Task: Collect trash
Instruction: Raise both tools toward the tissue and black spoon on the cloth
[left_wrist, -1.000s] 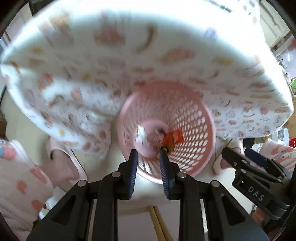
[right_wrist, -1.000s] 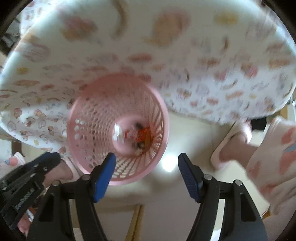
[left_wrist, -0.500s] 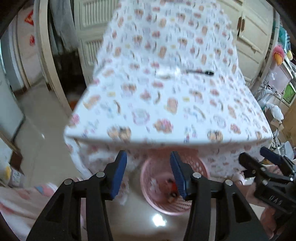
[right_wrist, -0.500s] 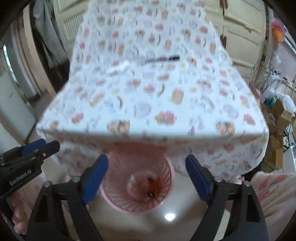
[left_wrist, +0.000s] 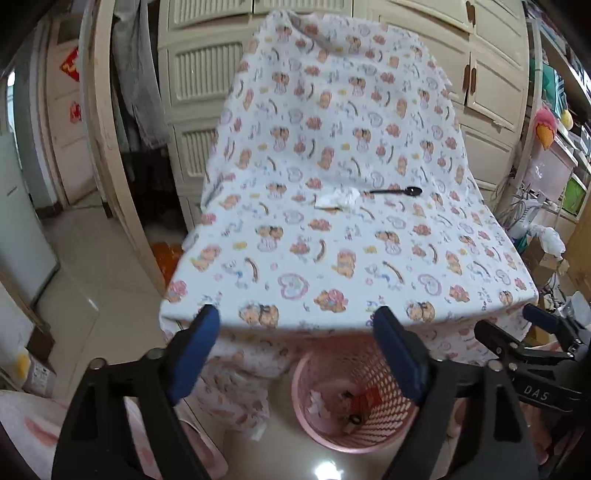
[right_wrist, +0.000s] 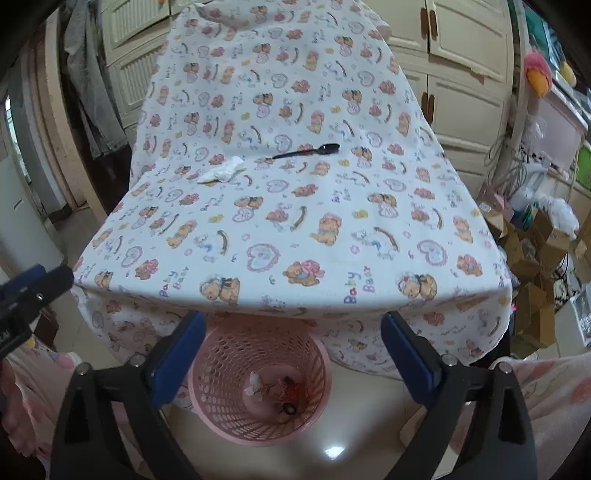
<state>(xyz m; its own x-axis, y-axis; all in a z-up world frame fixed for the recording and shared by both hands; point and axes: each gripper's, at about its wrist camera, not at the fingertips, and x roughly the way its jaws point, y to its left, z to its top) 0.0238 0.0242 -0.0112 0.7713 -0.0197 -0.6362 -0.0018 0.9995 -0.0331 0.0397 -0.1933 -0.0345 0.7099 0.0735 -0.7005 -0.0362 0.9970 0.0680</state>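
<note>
A pink perforated basket (left_wrist: 343, 445) (right_wrist: 221, 369) stands on the floor under the table's near edge. In it lie a white tissue (right_wrist: 255, 384) and a red wrapper (right_wrist: 291, 391). On the table's bear-print cloth lie a crumpled white tissue (left_wrist: 338, 199) (right_wrist: 221, 171) and a black plastic spoon (left_wrist: 397, 191) (right_wrist: 308, 151). My left gripper (left_wrist: 295, 321) and right gripper (right_wrist: 293, 325) hover above the basket at the table's edge. Both sets of jaws are opening wide, with nothing between them.
The cloth-covered table (left_wrist: 332, 258) fills the middle. Cream cupboard doors stand behind it, and a door frame (left_wrist: 110, 166) is at the left. Cardboard boxes (right_wrist: 535, 251) and cluttered shelves are at the right. A person's pink-patterned legs show at both lower corners.
Both grippers rose from just over the basket and tilted up, so the table top with tissue and spoon came into view. Both pairs of jaws spread wider.
</note>
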